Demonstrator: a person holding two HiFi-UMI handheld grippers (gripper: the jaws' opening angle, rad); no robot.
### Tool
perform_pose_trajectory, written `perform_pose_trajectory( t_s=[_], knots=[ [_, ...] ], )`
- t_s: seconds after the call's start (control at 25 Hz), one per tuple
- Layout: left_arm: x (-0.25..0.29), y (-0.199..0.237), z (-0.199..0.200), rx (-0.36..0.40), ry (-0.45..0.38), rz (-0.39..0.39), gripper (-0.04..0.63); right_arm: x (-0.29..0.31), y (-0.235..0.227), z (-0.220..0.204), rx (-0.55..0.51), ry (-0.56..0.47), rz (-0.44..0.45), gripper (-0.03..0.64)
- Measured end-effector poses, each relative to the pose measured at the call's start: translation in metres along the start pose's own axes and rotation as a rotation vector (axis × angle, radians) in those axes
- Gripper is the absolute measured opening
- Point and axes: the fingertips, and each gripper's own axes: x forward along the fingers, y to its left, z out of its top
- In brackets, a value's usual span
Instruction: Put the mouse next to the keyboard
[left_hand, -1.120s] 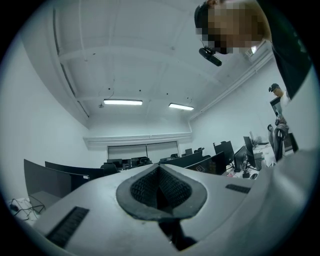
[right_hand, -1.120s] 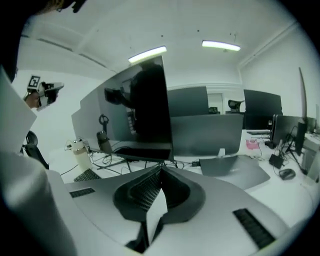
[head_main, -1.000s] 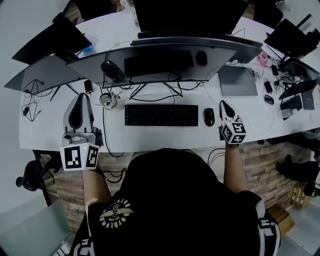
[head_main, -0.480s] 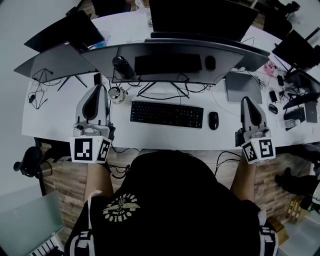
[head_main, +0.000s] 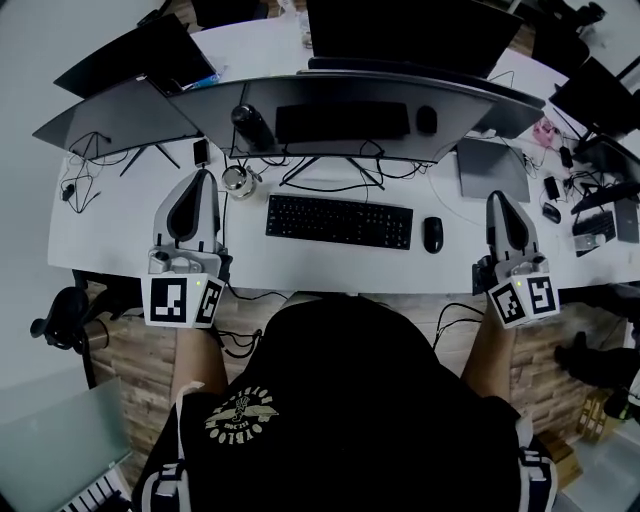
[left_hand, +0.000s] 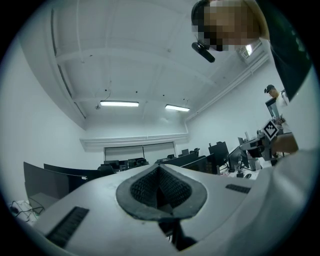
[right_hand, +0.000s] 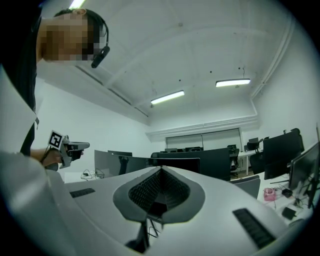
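A black mouse (head_main: 433, 234) lies on the white desk (head_main: 120, 220) just right of the black keyboard (head_main: 339, 221), a small gap apart. My right gripper (head_main: 501, 200) is raised at the desk's right front edge, well right of the mouse, shut with nothing in it. My left gripper (head_main: 196, 185) is held up left of the keyboard, shut and empty. Both gripper views point upward at the ceiling and the far room; the closed jaws of the left gripper (left_hand: 159, 167) and the right gripper (right_hand: 160, 170) meet at the tips.
A wide curved monitor (head_main: 350, 115) stands behind the keyboard with cables under it. A round cup (head_main: 238, 181) sits near the left gripper. A closed laptop (head_main: 492, 168) and small items (head_main: 552, 188) lie at the right. More monitors (head_main: 120, 115) stand at the left.
The right gripper has drawn back from beside the mouse to the right front edge of the desk and risen. The left gripper has lifted and moved forward over the desk. The mouse stays put.
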Motion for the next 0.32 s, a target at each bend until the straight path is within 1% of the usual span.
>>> perform_pose_trajectory(
  t_s=[0.32],
  knots=[
    [-0.013, 0.016, -0.003, -0.014, -0.016, 0.014, 0.002, 0.004, 0.014, -0.007, 0.013, 0.01, 0.006, 0.001]
  ],
)
